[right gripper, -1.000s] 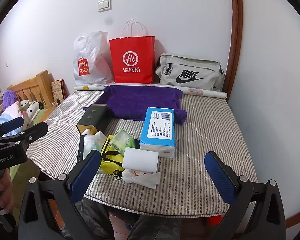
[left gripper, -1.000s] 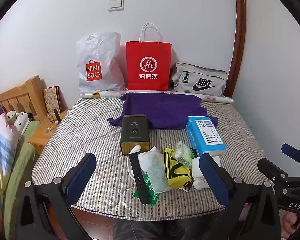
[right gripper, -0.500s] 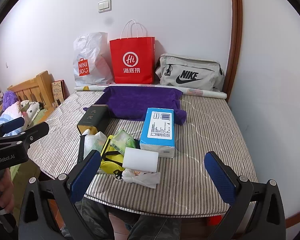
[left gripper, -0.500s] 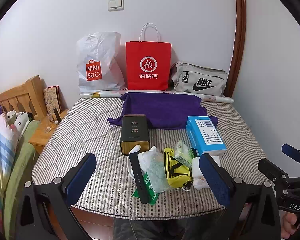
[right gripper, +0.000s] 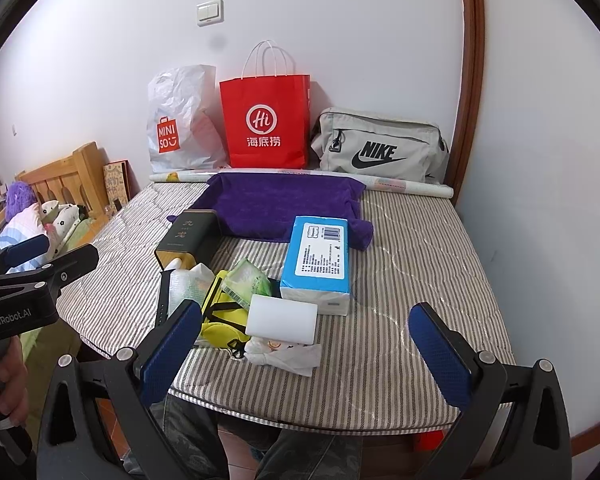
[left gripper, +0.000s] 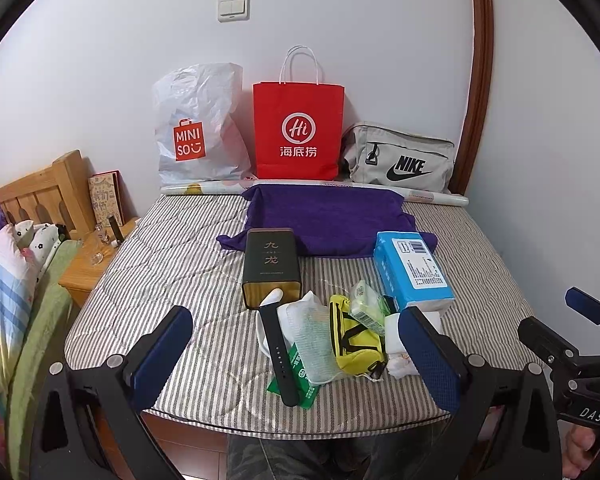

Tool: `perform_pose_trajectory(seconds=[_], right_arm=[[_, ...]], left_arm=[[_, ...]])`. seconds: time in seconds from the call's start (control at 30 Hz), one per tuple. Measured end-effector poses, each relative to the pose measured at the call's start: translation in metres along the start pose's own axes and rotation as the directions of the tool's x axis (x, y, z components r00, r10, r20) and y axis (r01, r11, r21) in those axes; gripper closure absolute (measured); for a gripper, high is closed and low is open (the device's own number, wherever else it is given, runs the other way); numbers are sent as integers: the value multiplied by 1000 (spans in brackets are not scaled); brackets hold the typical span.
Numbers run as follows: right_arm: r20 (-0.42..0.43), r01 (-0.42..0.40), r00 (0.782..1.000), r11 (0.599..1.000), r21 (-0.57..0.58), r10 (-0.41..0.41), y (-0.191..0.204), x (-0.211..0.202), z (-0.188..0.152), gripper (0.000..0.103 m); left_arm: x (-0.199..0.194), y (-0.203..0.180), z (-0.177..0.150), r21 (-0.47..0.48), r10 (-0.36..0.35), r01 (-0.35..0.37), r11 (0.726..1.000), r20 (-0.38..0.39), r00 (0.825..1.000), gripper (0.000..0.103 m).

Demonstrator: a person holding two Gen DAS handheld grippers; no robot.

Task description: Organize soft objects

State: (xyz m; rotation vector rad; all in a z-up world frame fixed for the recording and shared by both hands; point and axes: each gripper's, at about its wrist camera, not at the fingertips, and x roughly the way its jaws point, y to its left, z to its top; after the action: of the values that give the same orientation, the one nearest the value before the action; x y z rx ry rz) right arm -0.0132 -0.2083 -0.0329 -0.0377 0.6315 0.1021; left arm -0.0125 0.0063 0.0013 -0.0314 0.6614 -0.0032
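A heap of small items lies at the near edge of a striped mattress (left gripper: 160, 280): a yellow pouch (left gripper: 354, 340), a green wipes pack (left gripper: 366, 306), a white bubble-wrap bag (left gripper: 312, 336), a black watch strap (left gripper: 278, 354), a white sponge block (right gripper: 282, 316) and crumpled tissue (right gripper: 284, 354). A blue tissue pack (left gripper: 412, 272) and a dark tin box (left gripper: 272, 266) stand behind them, with a purple towel (left gripper: 324, 220) further back. My left gripper (left gripper: 296, 364) hovers open in front of the heap. Open too, my right gripper (right gripper: 306, 354) hangs near the tissue.
A white Miniso bag (left gripper: 198, 128), a red paper bag (left gripper: 298, 132) and a grey Nike bag (left gripper: 400, 160) lean on the back wall behind a paper roll (left gripper: 432, 196). A wooden bedside stand (left gripper: 92, 264) and a bed with pillows (left gripper: 4, 264) lie left.
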Motion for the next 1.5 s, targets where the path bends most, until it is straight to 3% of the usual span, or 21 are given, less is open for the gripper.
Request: perform_pose_trajectory(seconds=[0.8, 1.0, 1.17, 1.5], right_arm=[[-18, -27, 999, 1000, 14, 27, 0, 9, -1, 0], [-26, -34, 999, 999, 3, 34, -2, 27, -9, 0], [-58, -72, 996, 997, -13, 72, -1, 50, -21, 1], [-140, -157, 979, 985, -71, 146, 12, 101, -55, 6]], left_arm=[[3, 8, -5, -17, 15, -15, 1000, -15, 1000, 0], [29, 22, -8, -32, 46, -49, 998, -99, 994, 0], [64, 45, -22, -93, 8, -28, 995, -208, 978, 0], [116, 68, -47, -153, 22, -73, 986, -312, 950, 1]])
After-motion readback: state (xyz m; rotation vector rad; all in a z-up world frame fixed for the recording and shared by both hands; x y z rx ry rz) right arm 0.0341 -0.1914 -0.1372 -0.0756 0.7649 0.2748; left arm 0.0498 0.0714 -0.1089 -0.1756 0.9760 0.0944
